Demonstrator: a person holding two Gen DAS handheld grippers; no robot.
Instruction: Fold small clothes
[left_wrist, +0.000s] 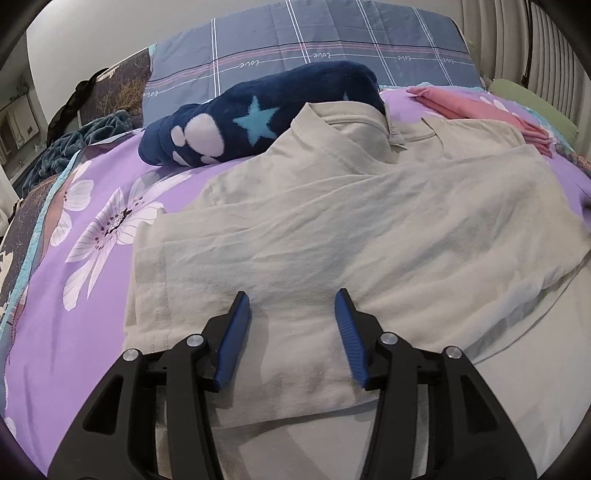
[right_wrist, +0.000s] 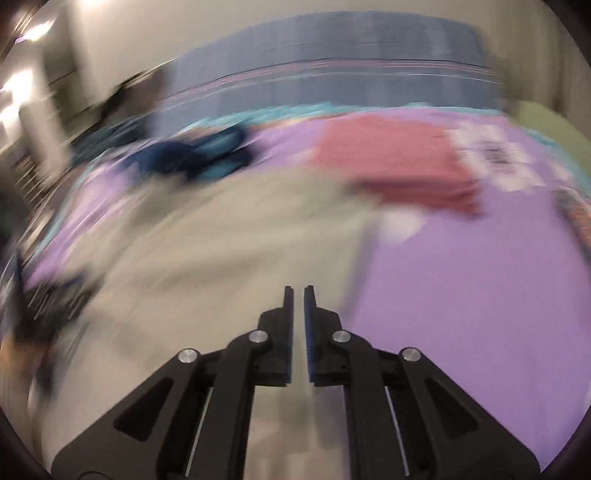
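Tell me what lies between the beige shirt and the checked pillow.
In the left wrist view, a navy plush blanket with a star and paw print lies between the beige shirt and checked pillow.

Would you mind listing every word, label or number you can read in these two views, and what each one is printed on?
"love": small white script, seen upside down and repeated along the pink stripe of the blue-grey checked pillowcase in the left wrist view.
No other text is readable: the beige cotton shirt and the navy fleece blanket with star and paw prints carry none, and the right wrist view is blurred.
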